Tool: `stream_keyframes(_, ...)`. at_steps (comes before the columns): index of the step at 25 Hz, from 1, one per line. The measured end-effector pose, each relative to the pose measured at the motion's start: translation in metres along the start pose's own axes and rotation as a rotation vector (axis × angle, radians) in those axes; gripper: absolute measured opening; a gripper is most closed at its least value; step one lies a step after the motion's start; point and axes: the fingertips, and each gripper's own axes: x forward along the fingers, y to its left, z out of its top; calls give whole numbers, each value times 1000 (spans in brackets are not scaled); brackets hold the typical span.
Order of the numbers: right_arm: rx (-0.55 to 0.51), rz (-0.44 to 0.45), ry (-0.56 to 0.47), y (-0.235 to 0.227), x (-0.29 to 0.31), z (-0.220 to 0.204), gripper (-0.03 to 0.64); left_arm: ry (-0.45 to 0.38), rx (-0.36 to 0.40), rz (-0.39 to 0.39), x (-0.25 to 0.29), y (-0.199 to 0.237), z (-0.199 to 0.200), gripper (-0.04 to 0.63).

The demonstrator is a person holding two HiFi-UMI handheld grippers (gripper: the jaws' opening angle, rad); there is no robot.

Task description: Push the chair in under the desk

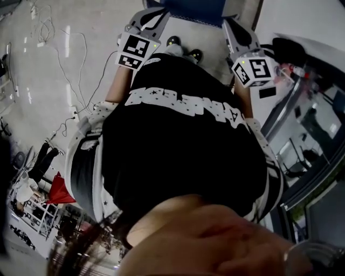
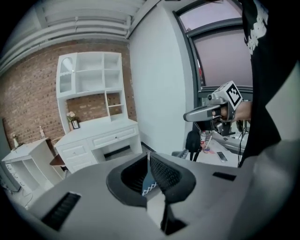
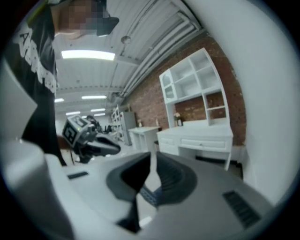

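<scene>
The chair (image 1: 193,11) is blue, at the top of the head view, with two black casters (image 1: 173,40) below it. My left gripper (image 1: 152,15) and right gripper (image 1: 233,24) reach toward its near edge, one on each side. Both are shut, with nothing seen pressed between the pads. Blue cloth with a white zigzag (image 2: 149,188) shows just under the left gripper (image 2: 149,159) in the left gripper view. The same cloth (image 3: 149,194) lies under the right gripper (image 3: 152,161). A white desk (image 2: 101,137) with a shelf unit stands ahead against a brick wall, and it shows as the desk (image 3: 201,137) in the right gripper view.
A person's black shirt (image 1: 183,145) fills the middle of the head view. Cables (image 1: 59,48) trail over the pale floor at the left. A cluttered table (image 2: 225,150) stands at the right by the windows. A second white table (image 3: 143,136) is further back.
</scene>
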Motion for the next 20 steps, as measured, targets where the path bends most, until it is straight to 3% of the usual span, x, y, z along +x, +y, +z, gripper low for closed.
stream_keyframes(1, -19, -10, 38, -1, 4, -7, 44, 28, -6, -14, 3, 0, -9, 37)
stream_keyframes(3, -55, -24, 130, -2, 15, -25, 135, 85, -12, -37, 9, 4, -28, 38)
stream_keyframes(10, -153, 6, 320, 8, 35, -62, 134, 225, 28, -83, 22, 10, -74, 109)
stream_keyframes(15, -187, 32, 410, 12, 47, -85, 144, 327, 158, -103, 34, 11, -100, 152)
stream_keyframes(20, -207, 53, 481, 15, 51, -105, 153, 370, 233, -121, 45, 9, -115, 172)
